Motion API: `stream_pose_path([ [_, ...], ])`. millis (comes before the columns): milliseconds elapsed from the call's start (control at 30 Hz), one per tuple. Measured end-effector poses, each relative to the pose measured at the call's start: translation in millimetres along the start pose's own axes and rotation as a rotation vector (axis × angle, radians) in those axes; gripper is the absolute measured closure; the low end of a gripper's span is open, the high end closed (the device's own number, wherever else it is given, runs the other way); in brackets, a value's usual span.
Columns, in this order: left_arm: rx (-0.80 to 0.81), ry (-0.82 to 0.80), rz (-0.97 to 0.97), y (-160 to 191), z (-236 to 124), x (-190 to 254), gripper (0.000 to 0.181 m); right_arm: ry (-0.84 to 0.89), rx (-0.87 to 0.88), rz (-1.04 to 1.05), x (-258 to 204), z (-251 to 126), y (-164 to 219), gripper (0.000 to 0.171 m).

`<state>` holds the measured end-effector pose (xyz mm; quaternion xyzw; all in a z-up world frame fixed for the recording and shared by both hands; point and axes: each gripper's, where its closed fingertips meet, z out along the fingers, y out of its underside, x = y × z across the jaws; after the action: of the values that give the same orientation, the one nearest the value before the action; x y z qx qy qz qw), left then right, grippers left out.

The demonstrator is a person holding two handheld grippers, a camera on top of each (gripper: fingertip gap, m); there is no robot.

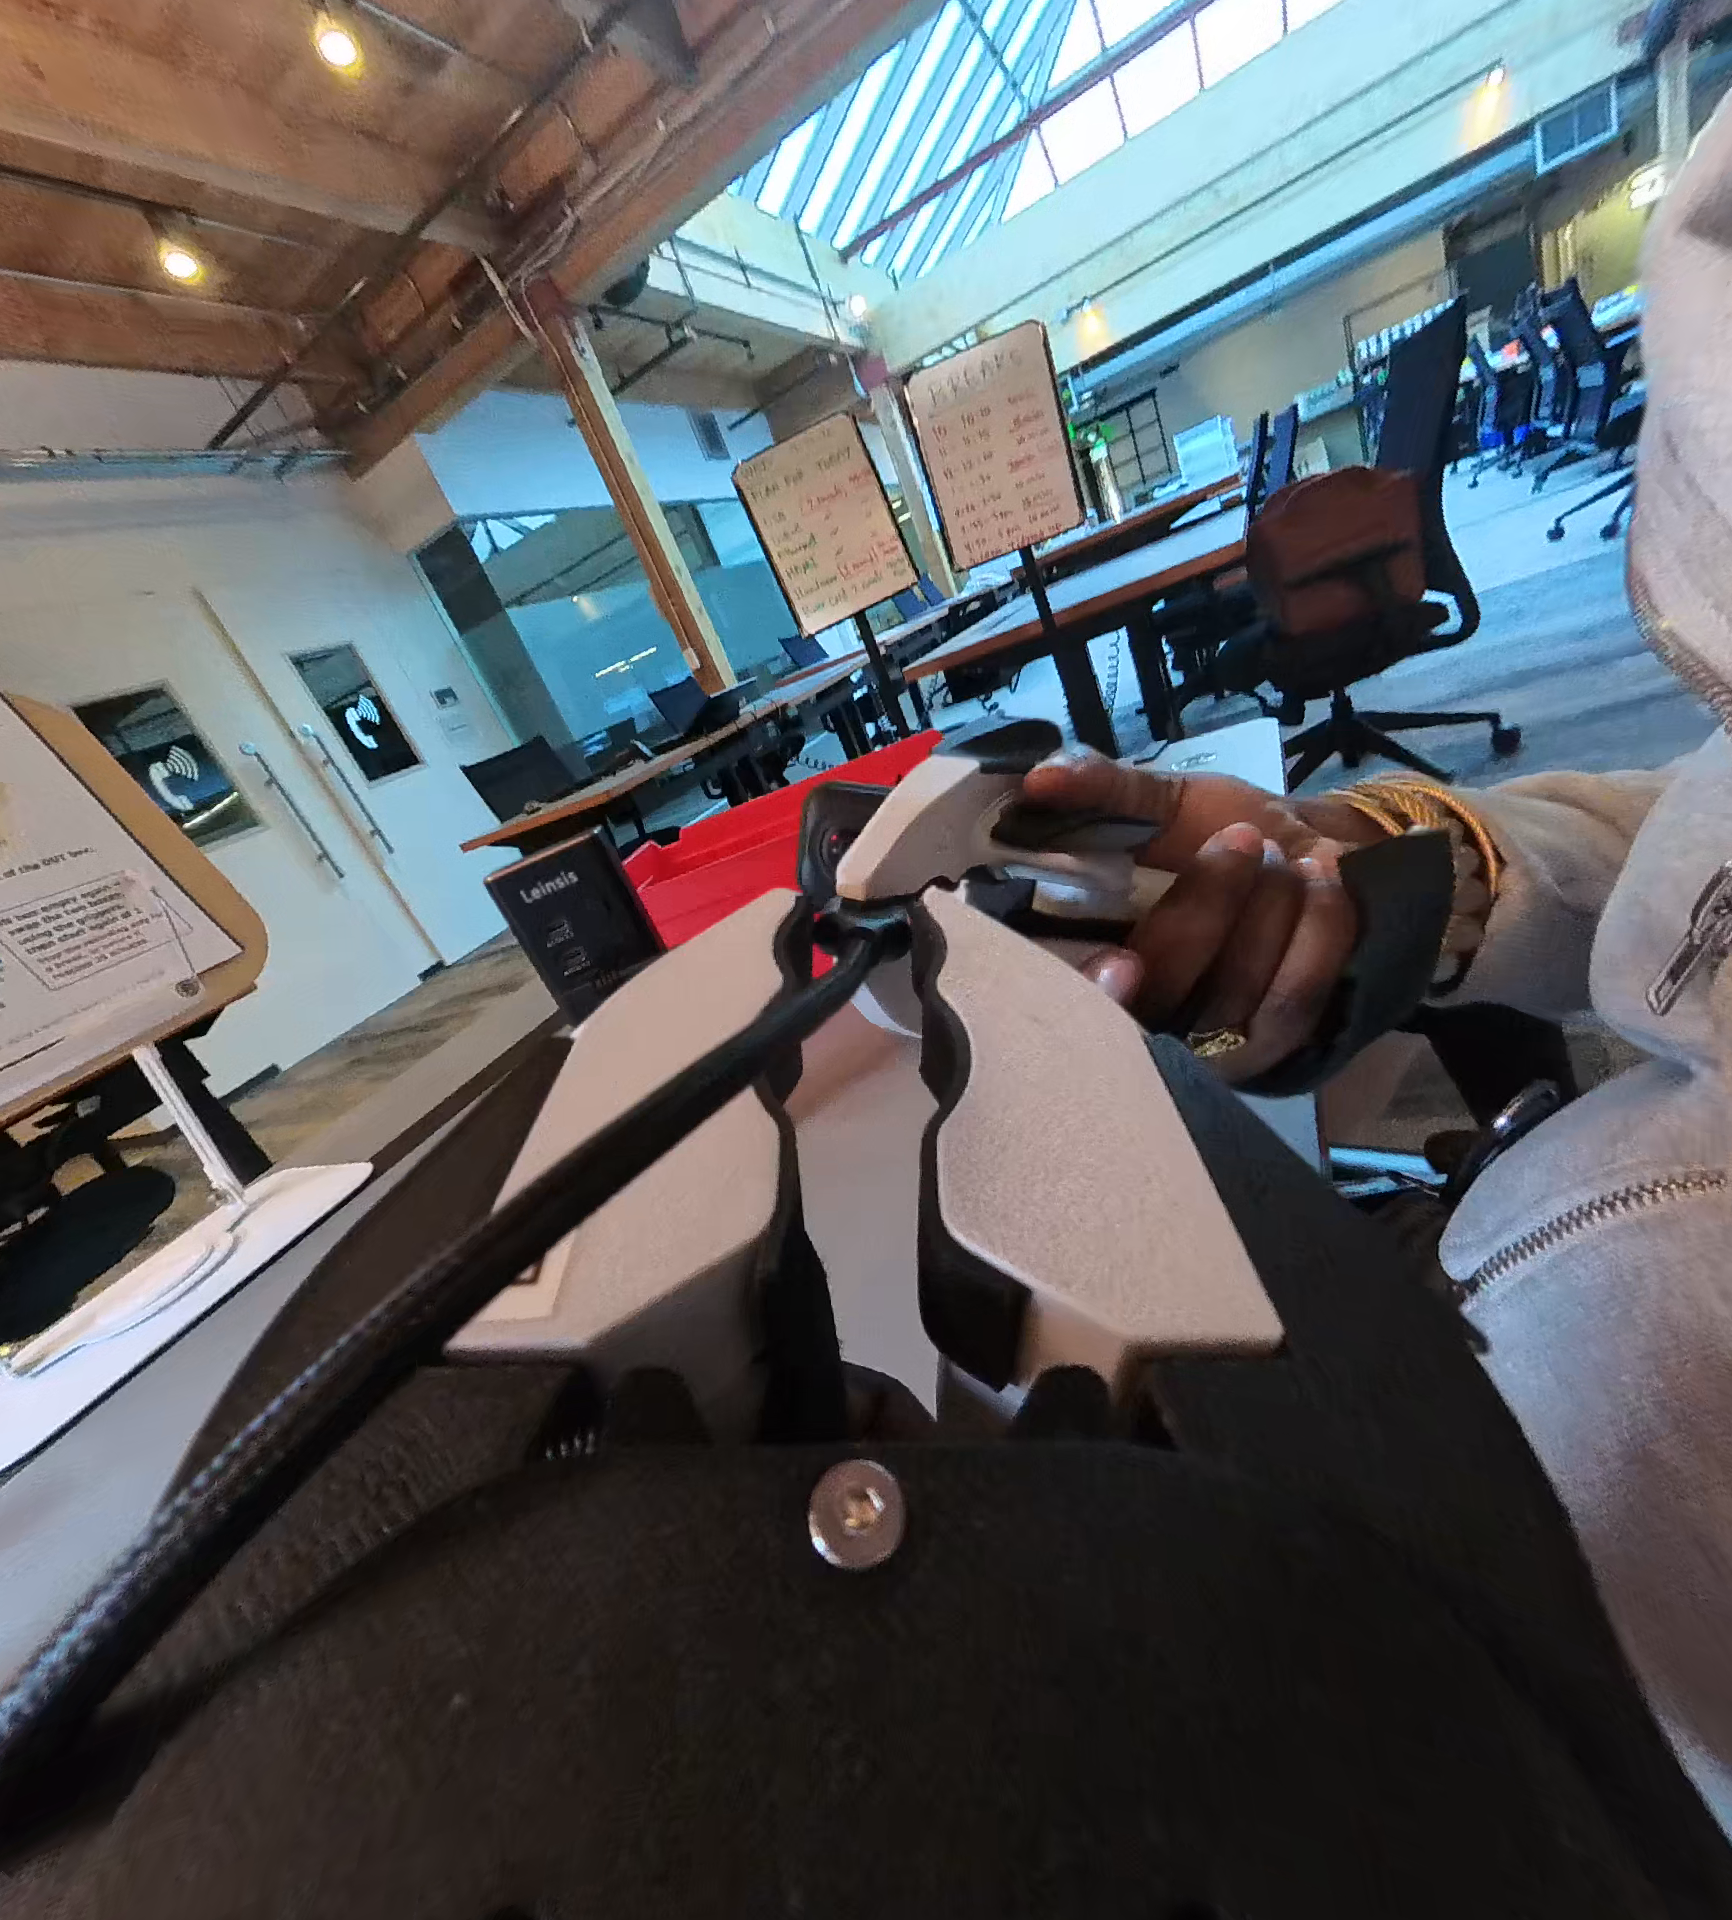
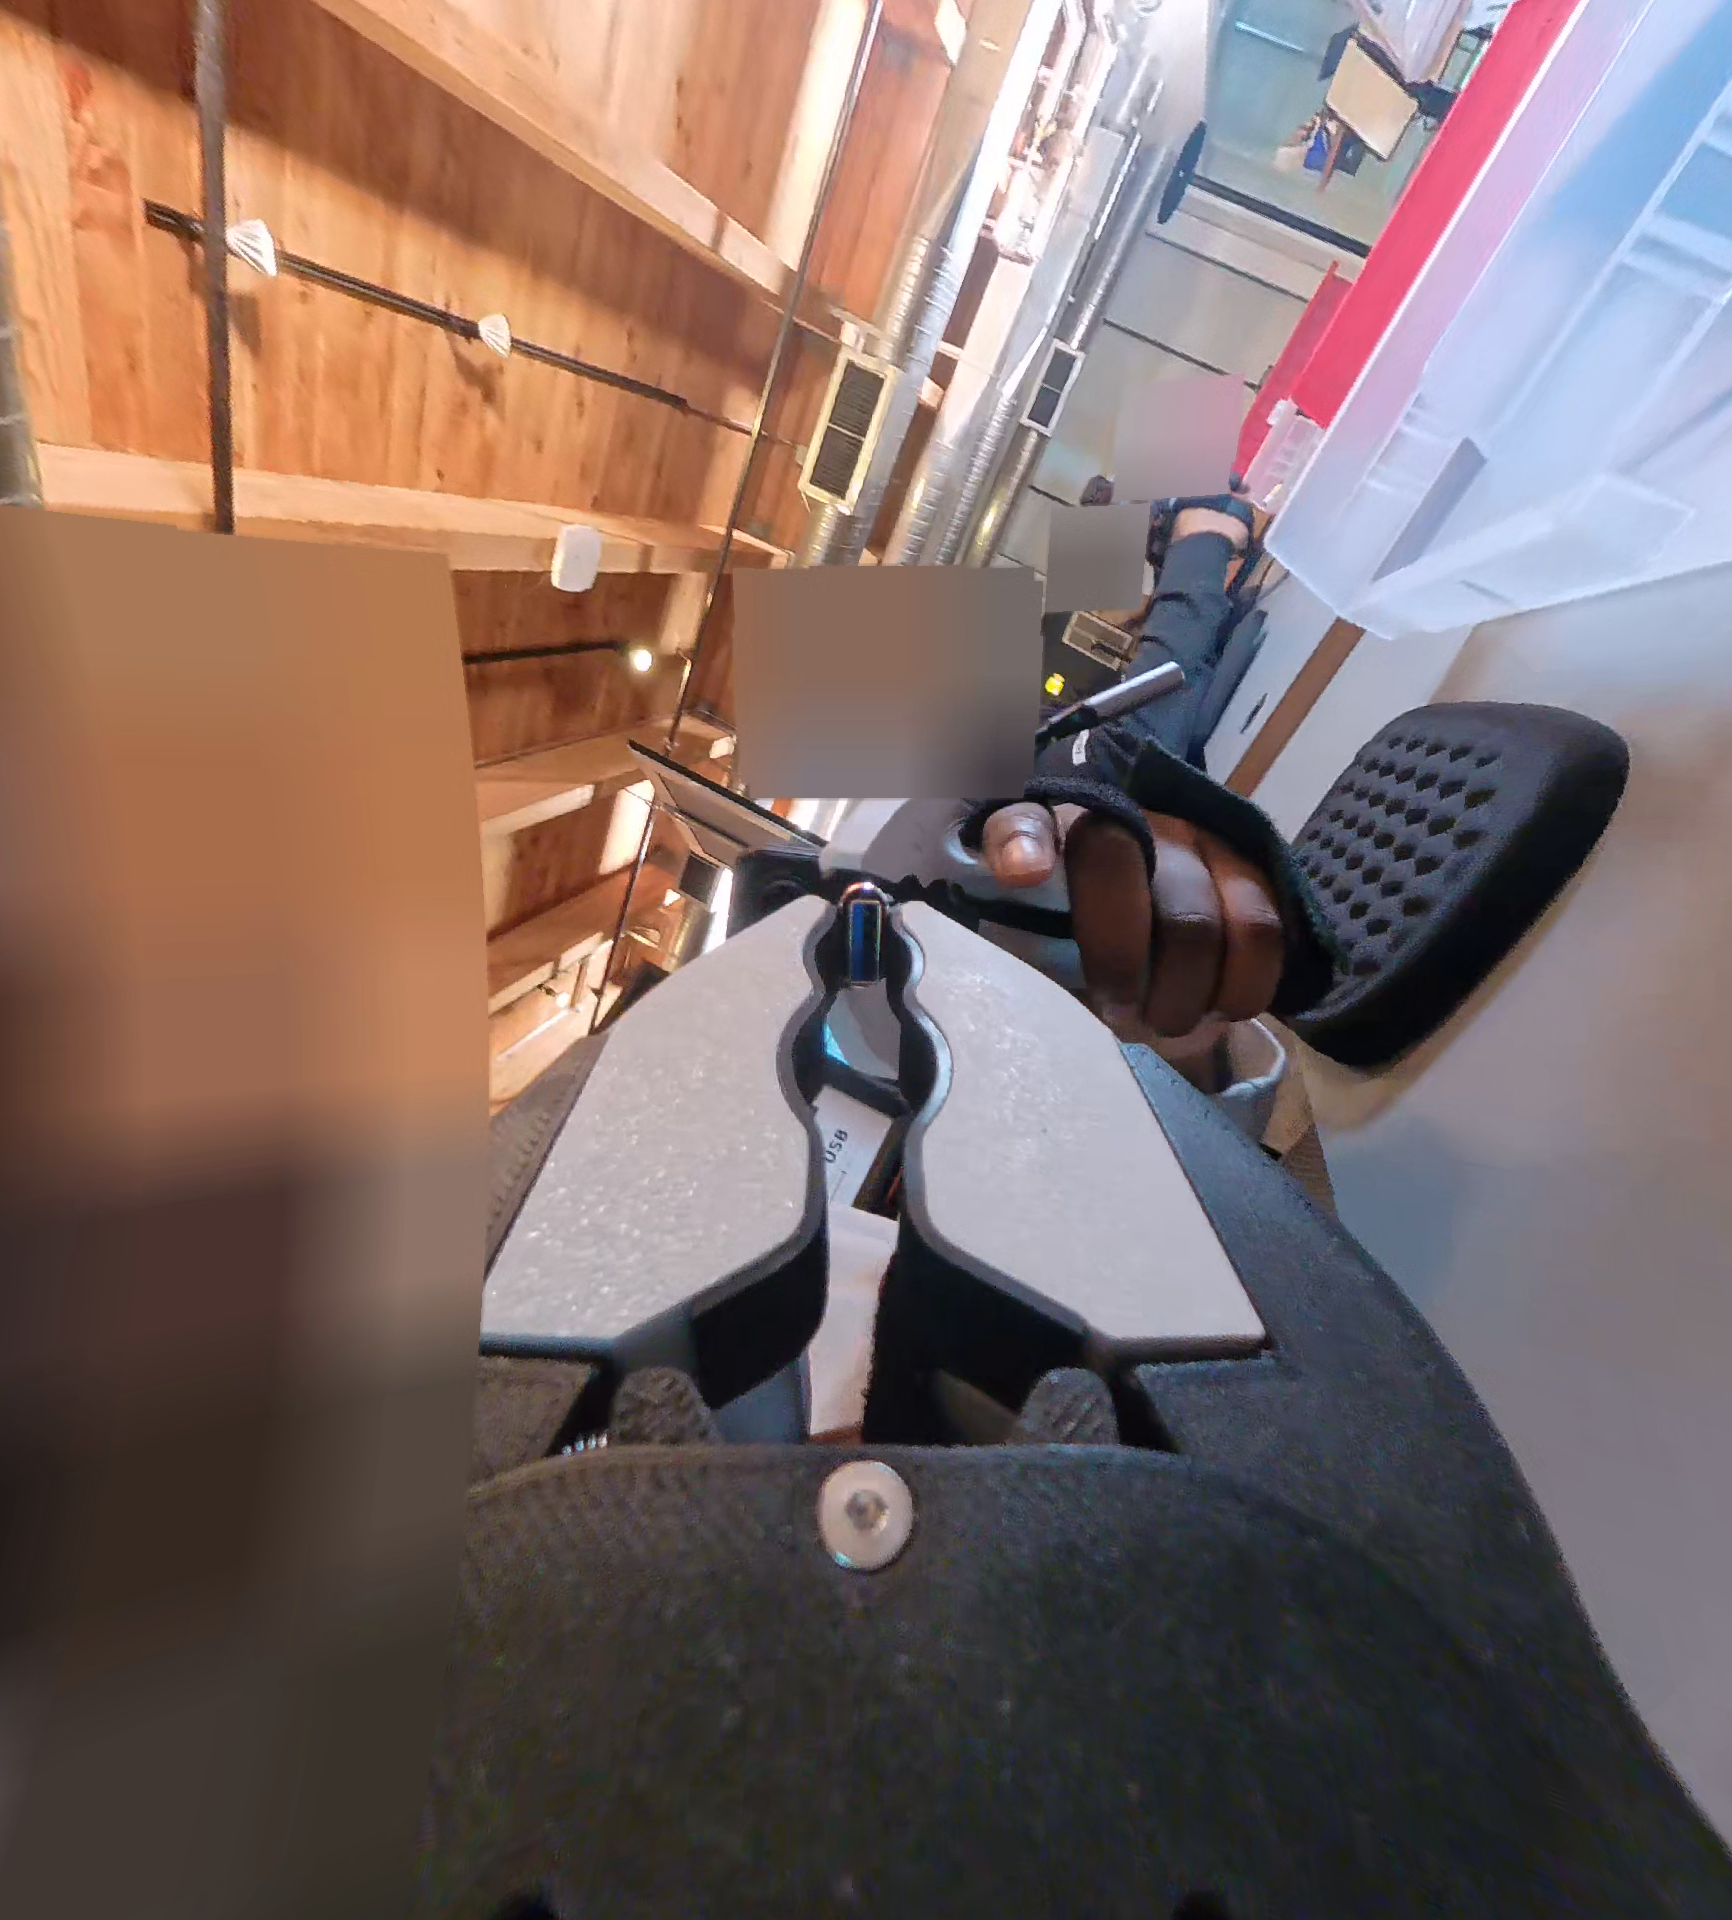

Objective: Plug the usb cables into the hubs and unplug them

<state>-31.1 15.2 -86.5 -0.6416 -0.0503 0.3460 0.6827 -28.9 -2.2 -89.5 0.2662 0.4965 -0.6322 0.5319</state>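
In an open office, both grippers met mid-air: the left gripper (image 1: 857, 940) was clamped on a black cable (image 1: 488, 1236), the right gripper (image 2: 864, 940) on its USB plug (image 2: 864, 935), which probably next needed aiming at the black hub (image 1: 571, 925).

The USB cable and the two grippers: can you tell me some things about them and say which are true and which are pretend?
1. The left gripper pinches a black cable. True.
2. The right gripper holds nothing. False: a USB plug with a blue inside sits between its tips.
3. A black hub stands beyond the left gripper. True.
4. The bin behind the hub is green. False: it is red.
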Motion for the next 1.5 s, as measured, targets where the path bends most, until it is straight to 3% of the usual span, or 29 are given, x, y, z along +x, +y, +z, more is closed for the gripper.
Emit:
stream_pose_path([
  [33, -0.02, -0.004, 0.017, 1.5, 0.2, 0.7, 0.162, 0.008, -0.012, -0.005, 0.2, 0.2, 1.0, 0.163],
  [167, -0.132, -0.047, 0.125, 12.9, 2.0, 0.5, 0.162, 0.037, -0.038, -0.033, 2.2, 0.7, 3.3, 0.163],
  [433, -0.107, -0.04, 0.123, 10.6, 1.0, 1.7, 0.162, 0.023, -0.053, -0.007, 1.9, 0.7, 4.4, 0.163],
  [600, -0.083, -0.029, 0.074, 6.8, 0.4, 1.4, 0.163, 0.026, -0.067, -0.117, -0.8, 0.5, 4.8, 0.15],
  [667, -0.087, -0.108, 0.064, 6.4, -1.0, -12.0, 0.163, 0.148, 0.003, -0.317, 6.6, -7.4, -11.5, 0.145],
  [700, -0.095, -0.139, 0.044, 8.7, -3.2, -18.9, 0.163, 0.263, 0.041, -0.443, 14.5, -15.7, -23.8, 0.131],
  [800, -0.118, -0.191, -0.027, 24.1, -11.4, -33.2, 0.163, 0.784, 0.093, -0.811, 50.8, -65.2, -68.2, 0.103],
  [867, -0.089, -0.202, -0.068, 29.7, -14.6, -37.5, 0.163, 1.114, 0.05, -0.903, 72.3, -104.4, -89.4, 0.096],
  [933, -0.041, -0.216, -0.124, 32.0, -15.8, -41.7, 0.163, 1.314, 0.034, -0.904, 86.3, -133.5, -104.2, 0.097],
  [1167, 0.033, -0.183, -0.171, 33.9, -13.3, -36.7, 0.163, 1.516, 0.008, -0.9, 111.7, -162.1, -147.2, 0.097],
  [1300, 0.022, -0.178, -0.162, 37.0, -12.0, -35.8, 0.163, 1.46, -0.087, -0.827, 115.9, -153.5, -127.0, 0.11],
  [1500, 0.02, -0.163, -0.151, 38.1, -9.3, -31.2, 0.163, 1.524, 0.113, -0.859, 114.6, -165.4, -135.8, 0.083],
])
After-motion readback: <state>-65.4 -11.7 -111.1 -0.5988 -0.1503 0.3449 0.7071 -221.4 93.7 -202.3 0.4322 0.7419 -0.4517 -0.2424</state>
